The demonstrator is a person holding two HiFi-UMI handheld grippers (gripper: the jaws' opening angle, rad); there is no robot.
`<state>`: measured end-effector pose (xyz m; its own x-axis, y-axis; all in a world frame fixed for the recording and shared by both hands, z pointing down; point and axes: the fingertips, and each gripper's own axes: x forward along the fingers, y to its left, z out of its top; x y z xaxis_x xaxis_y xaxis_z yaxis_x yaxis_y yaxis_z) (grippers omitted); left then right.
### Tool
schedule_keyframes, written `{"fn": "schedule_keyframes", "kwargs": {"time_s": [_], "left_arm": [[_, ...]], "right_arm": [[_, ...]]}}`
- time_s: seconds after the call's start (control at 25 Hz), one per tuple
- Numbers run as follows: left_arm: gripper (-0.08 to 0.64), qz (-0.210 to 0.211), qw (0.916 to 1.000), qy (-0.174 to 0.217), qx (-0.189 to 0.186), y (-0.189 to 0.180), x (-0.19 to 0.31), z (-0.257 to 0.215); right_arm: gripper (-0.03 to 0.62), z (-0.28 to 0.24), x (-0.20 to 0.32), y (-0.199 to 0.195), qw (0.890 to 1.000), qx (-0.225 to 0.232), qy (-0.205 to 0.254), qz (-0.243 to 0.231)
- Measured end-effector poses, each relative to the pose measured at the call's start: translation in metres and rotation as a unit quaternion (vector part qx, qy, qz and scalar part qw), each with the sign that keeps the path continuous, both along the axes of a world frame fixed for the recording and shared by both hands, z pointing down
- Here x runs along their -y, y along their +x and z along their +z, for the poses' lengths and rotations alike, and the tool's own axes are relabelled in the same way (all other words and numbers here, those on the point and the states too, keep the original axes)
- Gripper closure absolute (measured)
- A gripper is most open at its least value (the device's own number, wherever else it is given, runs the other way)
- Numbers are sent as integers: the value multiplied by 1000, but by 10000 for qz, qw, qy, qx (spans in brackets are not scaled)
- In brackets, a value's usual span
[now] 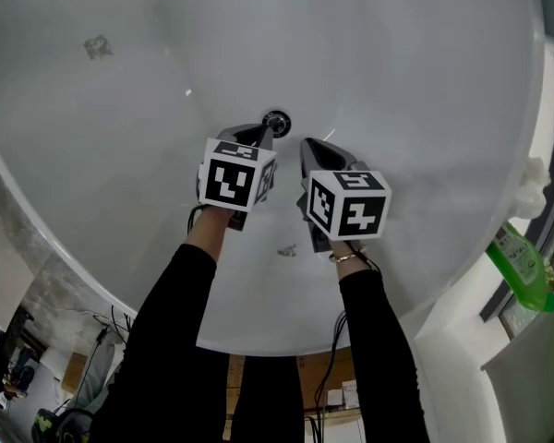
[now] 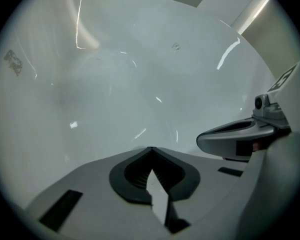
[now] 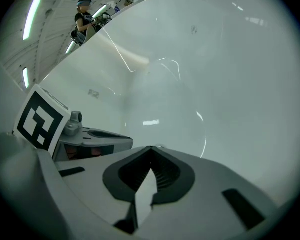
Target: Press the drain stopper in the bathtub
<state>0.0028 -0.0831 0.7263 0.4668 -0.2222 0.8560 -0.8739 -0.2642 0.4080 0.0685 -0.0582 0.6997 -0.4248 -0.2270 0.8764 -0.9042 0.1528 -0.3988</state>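
Left hand-held gripper (image 1: 262, 136) clenched, empty, tip just beside drain stopper (image 1: 276, 123), right hand-held gripper (image 1: 307, 145) clenched, empty, over bathtub (image 1: 397, 81)

Bathroom mock-up inside a large hall: white bathtub (image 1: 397, 81), green bottle (image 1: 520, 268) on right ledge, cables (image 1: 331, 377) and boxes (image 1: 74, 372) on near floor, ceiling strip lights (image 3: 33, 14).
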Motion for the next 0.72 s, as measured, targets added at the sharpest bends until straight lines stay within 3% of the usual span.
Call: {"fn": "schedule_keyframes", "kwargs": {"time_s": [0.4, 0.72], "left_arm": [[556, 223, 9991, 369, 45, -4, -3, -70], [555, 90, 9982, 597, -48, -13, -7, -126]], "right_arm": [[591, -49, 0, 2, 9997, 10, 229, -86], [591, -94, 0, 3, 9989, 69, 463, -70]]}}
